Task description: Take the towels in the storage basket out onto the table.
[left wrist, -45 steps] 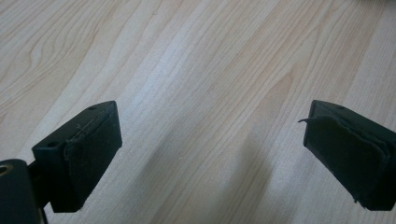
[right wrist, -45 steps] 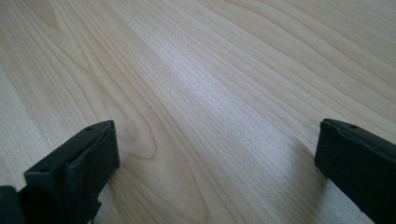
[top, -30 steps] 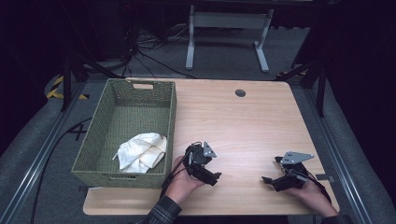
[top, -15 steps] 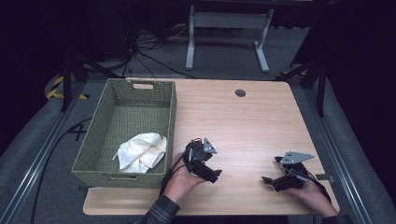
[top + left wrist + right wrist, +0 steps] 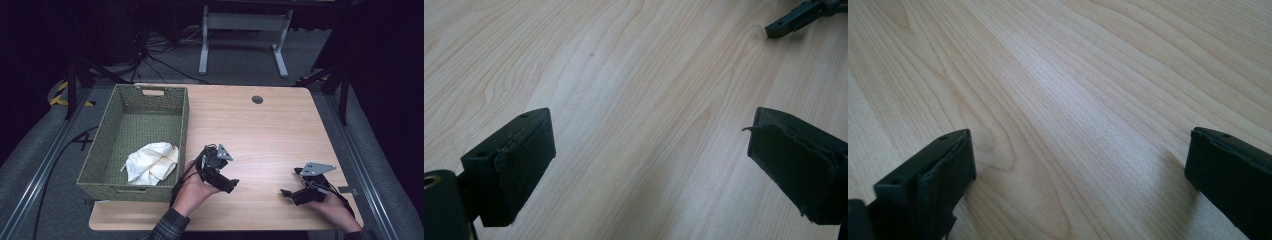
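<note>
A green woven basket point(image 5: 107, 130) stands on the left part of the wooden table point(image 5: 250, 125), and a crumpled white cloth point(image 5: 150, 162) lies in its near right corner. My left gripper point(image 5: 230, 185) is held just right of the basket near the front edge, jaws pointing right. In the left gripper view it point(image 5: 649, 155) is open over bare wood, with a tip of the right gripper point(image 5: 794, 20) at the top right. My right gripper point(image 5: 287, 192) rests low at the front right, pointing left. In the right gripper view it point(image 5: 1080, 170) is open with nothing between the jaws.
A round cable hole point(image 5: 257, 99) sits near the table's far edge. A white metal stand point(image 5: 242, 30) and cables lie on the floor beyond. Bare wood stretches between the two grippers and across the middle and far right of the table.
My left gripper has tilted and risen slightly in the hand. The right gripper, the basket and the cloth have stayed where they were.
</note>
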Motion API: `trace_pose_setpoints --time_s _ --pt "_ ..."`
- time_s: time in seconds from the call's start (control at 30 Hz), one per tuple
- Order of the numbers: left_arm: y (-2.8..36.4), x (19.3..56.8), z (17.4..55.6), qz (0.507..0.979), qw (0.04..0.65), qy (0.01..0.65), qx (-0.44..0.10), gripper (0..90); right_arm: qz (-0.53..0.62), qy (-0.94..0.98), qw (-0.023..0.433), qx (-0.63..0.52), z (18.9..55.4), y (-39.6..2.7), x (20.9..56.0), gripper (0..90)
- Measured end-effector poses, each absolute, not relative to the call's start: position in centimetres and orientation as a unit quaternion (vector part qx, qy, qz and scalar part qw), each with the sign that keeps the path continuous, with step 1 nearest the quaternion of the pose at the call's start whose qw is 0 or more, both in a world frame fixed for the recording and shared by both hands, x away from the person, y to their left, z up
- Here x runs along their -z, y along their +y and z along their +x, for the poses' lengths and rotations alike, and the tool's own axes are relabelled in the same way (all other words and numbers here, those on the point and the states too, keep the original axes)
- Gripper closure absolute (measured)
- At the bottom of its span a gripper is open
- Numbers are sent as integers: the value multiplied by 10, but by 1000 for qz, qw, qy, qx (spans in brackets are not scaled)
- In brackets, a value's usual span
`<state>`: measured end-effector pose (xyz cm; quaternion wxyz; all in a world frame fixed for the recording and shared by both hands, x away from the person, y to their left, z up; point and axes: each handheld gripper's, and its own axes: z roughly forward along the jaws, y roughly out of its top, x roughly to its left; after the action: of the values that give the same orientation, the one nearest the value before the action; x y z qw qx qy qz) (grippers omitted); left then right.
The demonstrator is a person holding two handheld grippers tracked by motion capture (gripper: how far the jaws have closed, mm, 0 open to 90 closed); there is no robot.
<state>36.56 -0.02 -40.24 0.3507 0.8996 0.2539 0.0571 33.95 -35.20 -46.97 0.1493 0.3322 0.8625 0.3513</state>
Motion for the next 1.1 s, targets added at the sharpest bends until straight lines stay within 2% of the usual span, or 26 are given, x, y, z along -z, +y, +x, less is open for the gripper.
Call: trace_pose_setpoints --time_s 1.1 --pt "14 367 380 896 370 242 -50 59 331 863 149 -351 340 -352 470 0"
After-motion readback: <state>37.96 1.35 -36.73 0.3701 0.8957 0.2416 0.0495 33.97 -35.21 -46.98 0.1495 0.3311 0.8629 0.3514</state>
